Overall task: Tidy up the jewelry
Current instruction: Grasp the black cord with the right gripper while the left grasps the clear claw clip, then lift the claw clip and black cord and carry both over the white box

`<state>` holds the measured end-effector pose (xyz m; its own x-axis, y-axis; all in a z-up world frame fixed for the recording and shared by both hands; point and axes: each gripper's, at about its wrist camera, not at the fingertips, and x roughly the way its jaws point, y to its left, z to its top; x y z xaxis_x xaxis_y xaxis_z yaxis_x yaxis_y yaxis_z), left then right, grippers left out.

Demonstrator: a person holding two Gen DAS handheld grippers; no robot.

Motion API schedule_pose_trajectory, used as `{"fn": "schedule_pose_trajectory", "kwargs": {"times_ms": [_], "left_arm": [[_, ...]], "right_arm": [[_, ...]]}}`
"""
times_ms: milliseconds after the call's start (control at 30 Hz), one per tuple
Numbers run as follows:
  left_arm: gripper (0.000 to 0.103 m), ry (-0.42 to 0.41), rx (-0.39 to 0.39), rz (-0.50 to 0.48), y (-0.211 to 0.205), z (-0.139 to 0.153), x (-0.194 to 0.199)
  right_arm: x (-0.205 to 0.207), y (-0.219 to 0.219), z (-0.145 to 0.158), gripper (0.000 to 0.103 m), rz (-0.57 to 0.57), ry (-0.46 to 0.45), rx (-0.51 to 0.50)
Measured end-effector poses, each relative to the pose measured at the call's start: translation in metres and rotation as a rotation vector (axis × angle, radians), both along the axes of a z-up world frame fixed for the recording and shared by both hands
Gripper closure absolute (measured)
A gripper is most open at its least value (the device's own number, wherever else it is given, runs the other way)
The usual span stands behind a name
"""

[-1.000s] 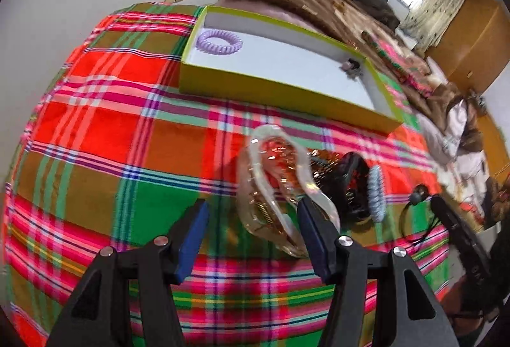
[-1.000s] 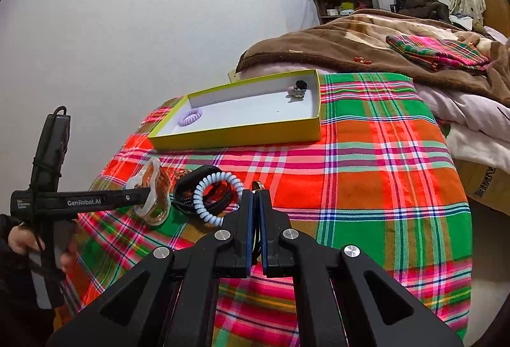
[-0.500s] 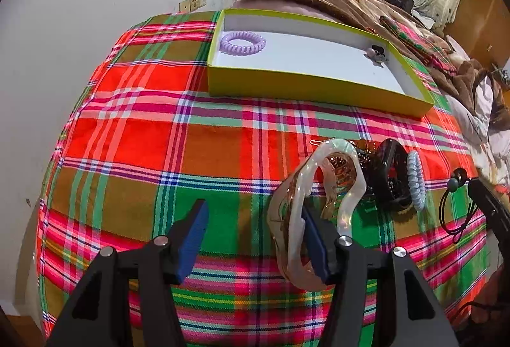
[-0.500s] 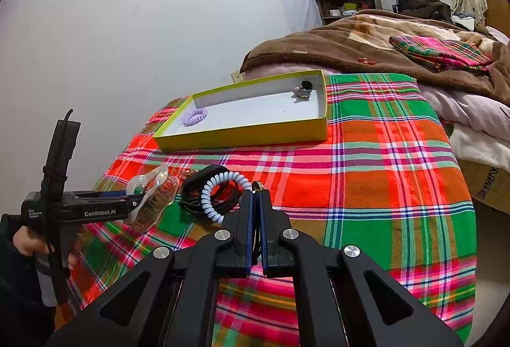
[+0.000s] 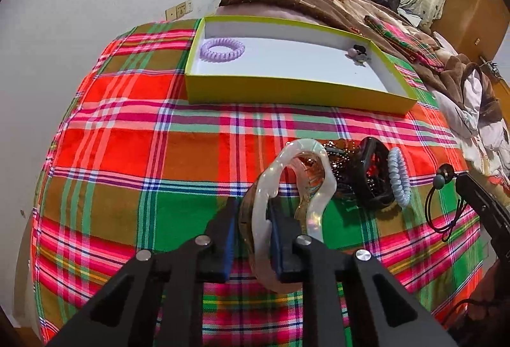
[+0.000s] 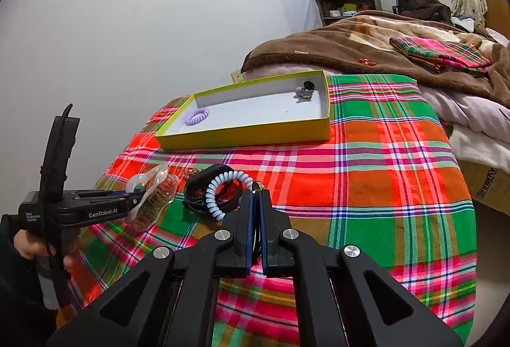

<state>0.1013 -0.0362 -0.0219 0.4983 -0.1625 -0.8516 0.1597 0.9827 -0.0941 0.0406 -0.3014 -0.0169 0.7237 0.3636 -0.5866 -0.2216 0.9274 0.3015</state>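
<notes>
My left gripper (image 5: pixel 253 210) is shut on a large translucent pearly hair claw (image 5: pixel 299 178), which also shows in the right wrist view (image 6: pixel 151 194). Beside it lie a black hair clip (image 5: pixel 371 178) and a pale blue spiral hair tie (image 5: pixel 398 176). My right gripper (image 6: pixel 256 197) is shut on a thin black elastic cord with a bead (image 5: pixel 441 181), just right of the pile. The yellow-rimmed tray (image 5: pixel 287 92) farther back holds a lilac spiral hair tie (image 5: pixel 222 49) and a small charm (image 5: pixel 358 53).
A bright plaid cloth (image 5: pixel 127 139) covers the table. A bed with brown blankets (image 6: pixel 366 40) lies behind and to the right. A white wall (image 6: pixel 127 28) is at the left. The table edge drops off at the right (image 6: pixel 471 187).
My left gripper has closed on the pearly hair claw, which had been loose between its open fingers. The right gripper has stayed shut and still.
</notes>
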Motion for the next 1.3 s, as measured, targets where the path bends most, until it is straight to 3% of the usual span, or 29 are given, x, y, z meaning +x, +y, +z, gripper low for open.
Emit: {"fn": "schedule_pose_trajectory", "kwargs": {"times_ms": [167,733,1300], "left_arm": [[0.088,-0.009,-0.018,-0.007,0.001,0.003,-0.001],[0.088,-0.064,-0.042,-0.012,0.006,0.025,-0.009],[0.088,-0.133,-0.050,-0.021,0.013,0.059,-0.004]], "right_arm": [[-0.001,0.001,0.002,0.099,0.000,-0.003,-0.005],[-0.004,0.006,0.013,0.099,-0.006,-0.023,-0.013],[0.010,0.011,0.044,0.100,-0.003,-0.079,-0.018]]}}
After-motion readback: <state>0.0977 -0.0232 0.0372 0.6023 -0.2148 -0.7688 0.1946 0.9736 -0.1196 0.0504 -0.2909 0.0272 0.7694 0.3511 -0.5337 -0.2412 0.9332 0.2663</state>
